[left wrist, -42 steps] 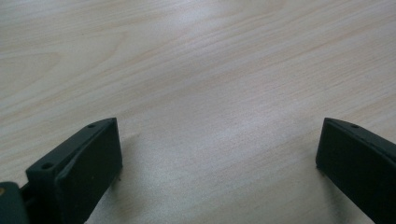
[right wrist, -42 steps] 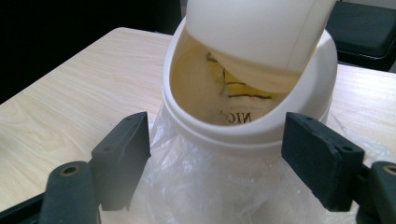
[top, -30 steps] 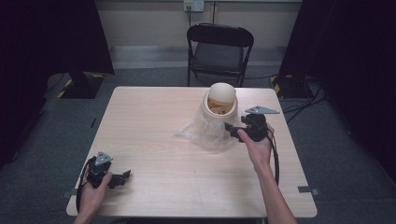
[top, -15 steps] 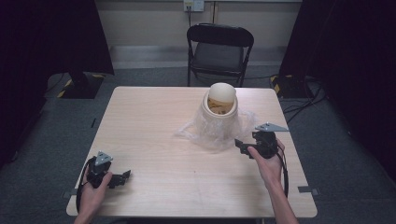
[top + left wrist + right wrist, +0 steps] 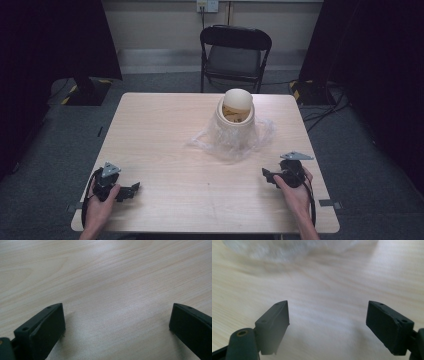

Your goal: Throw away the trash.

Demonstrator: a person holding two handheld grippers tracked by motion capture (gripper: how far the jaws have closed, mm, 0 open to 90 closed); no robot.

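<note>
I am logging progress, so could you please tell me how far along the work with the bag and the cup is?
Done: the clear plastic bag lies crumpled round the foot of the upright cream cup. In hand: nothing; left gripper and right gripper rest open on the table, apart from it. Left: apparently nothing.

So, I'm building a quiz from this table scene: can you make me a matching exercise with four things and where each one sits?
Things:
1. cream container
2. clear plastic bag
3. left hand-held gripper
4. folding chair

Places:
A. beyond the table's far edge
B. near left corner of the table, jaws open
C. upright right of the table's centre
D. crumpled around the container's base

Pairs: 1-C, 2-D, 3-B, 4-A
</note>
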